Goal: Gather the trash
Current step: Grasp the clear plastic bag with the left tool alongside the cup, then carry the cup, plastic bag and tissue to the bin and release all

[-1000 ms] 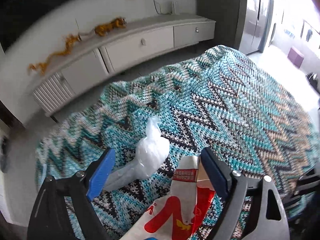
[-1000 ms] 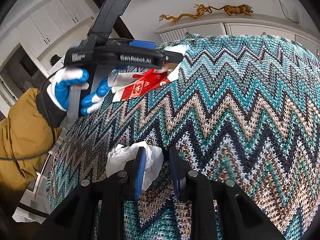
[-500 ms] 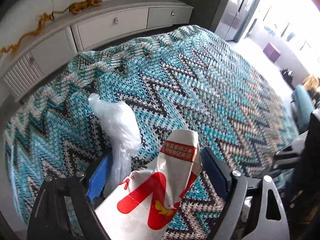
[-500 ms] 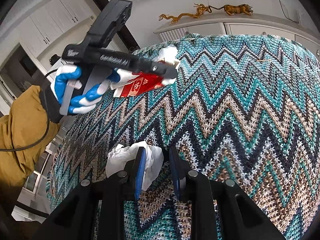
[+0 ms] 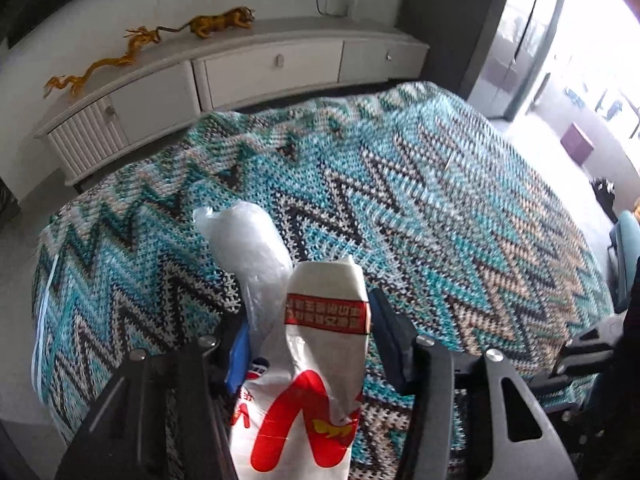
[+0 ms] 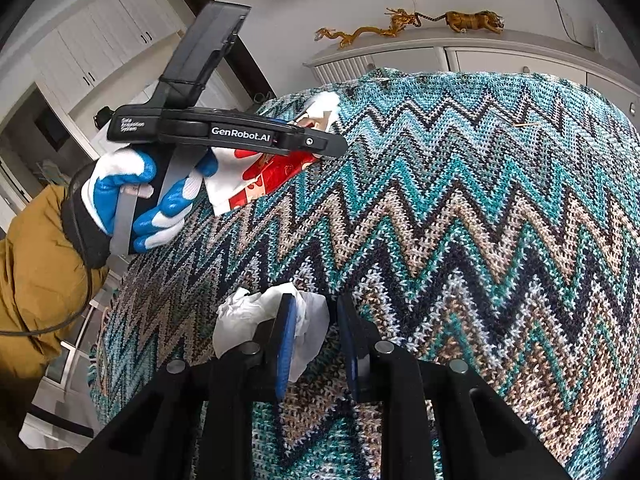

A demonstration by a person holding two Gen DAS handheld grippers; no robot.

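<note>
With the left hand-held gripper (image 5: 306, 344) clamped on a red-and-white wrapper (image 5: 316, 380) and clear plastic bag (image 5: 250, 256) above the zigzag blanket (image 5: 420, 216), and the right hand-held gripper (image 6: 314, 344) pinching a crumpled tissue (image 6: 244, 316), gathering looks done; next, carry both to a bin.

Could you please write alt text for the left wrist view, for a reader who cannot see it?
The left gripper holds a red-and-white wrapper and a clear plastic bag between its fingers, above a teal zigzag knitted blanket. Behind stands a white sideboard with two golden figurines.
</note>
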